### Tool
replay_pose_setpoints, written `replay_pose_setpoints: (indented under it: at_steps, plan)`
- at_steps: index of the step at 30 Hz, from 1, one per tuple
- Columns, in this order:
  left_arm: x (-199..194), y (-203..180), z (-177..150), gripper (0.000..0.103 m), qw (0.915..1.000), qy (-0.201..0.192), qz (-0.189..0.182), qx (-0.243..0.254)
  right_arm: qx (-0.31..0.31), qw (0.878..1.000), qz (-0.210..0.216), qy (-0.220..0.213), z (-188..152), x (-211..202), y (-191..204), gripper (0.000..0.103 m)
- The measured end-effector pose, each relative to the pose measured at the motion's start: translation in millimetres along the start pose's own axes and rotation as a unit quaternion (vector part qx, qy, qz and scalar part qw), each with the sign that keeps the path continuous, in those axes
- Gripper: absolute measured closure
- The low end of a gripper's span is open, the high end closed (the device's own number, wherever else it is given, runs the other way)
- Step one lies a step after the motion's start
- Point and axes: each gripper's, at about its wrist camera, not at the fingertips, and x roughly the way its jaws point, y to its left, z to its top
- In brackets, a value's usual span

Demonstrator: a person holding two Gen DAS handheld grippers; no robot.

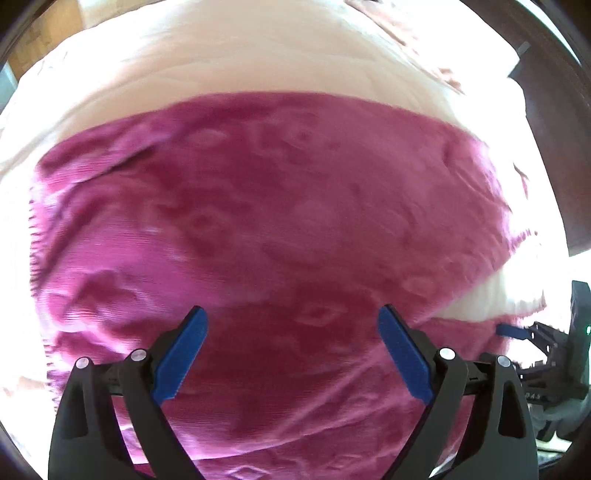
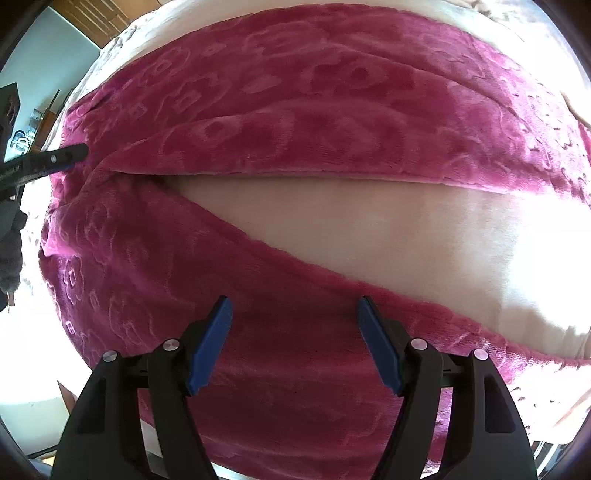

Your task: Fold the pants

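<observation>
A cream-white bed [image 2: 424,236] carries everything here, its cover bright with glare toward the right-hand edge, and one pair of magenta plush pants [image 2: 295,110], embossed with a flower-like pattern, lies spread across most of it. In the right wrist view the two legs run apart in a V: one leg stretches along the far side of the bed, the other slants down toward the near edge, and a wedge of bare cover shows between them; they join at the left, where the fabric bunches into folds. Two grippers are in play, both aimed steeply down at the cloth. The left gripper [image 1: 291,350] hangs over a broad stretch of the pants, its two blue-padded fingers [image 1: 181,358] spread wide with only fabric below and nothing pinched between them; this view is smeared, so the exact height above the cloth is hard to judge. The right gripper [image 2: 295,343] hangs over the nearer leg, its jaws likewise held well apart and empty. Each tool shows at the edge of the other's view, beside the pants where the legs meet. Dark wooden furniture [image 1: 554,147] stands beyond the right edge of the bed, and a wooden door [image 2: 96,18] shows past the far left corner.
</observation>
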Motion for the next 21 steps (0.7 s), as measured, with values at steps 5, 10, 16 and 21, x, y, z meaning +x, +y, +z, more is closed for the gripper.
replay_pose_setpoints:
  at_steps: [5,10,16,21]
  plan:
    - [-20.7,52.1,20.2,0.011,0.9962,-0.041,0.041,-0.066,-0.007,1.0,0.001,0.0,1.2,-0.3,2.6,0.031]
    - [-43.6,107.3,39.7,0.011,0.9832,-0.08,0.102,-0.128,-0.017,1.0,0.001,0.003,0.3,1.1,7.5,0.031]
    - [-59.8,161.6,60.5,0.011,0.9652,-0.104,0.126,-0.204,-0.017,1.0,0.002,0.007,-4.4,2.8,5.4,0.031]
    - [-50.5,191.0,76.6,0.011,0.9571,-0.096,0.121,-0.245,-0.019,1.0,0.003,0.007,-6.9,-0.6,1.6,0.031]
